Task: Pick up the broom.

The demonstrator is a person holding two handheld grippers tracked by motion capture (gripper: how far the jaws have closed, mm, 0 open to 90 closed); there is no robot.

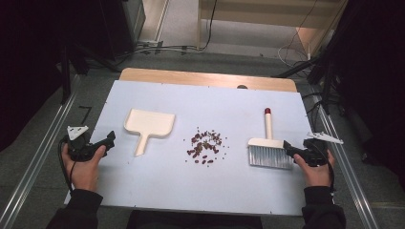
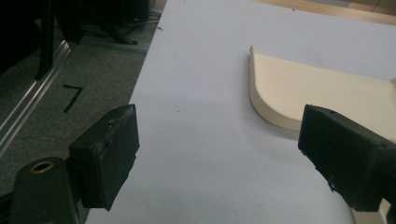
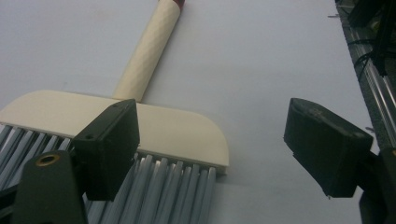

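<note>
In the high view, the brush [image 1: 268,145] is lying at right centre, handle pointing up-frame, just beside the right gripper [image 1: 292,149]; the empty dustpan [image 1: 148,125] is sitting left of the crumbs [image 1: 206,145], near the left gripper [image 1: 109,142]. In the left gripper view, released jaws are flanking the dustpan [image 2: 322,91]. In the right gripper view, released jaws are probably hovering over the brush [image 3: 154,121].
</note>
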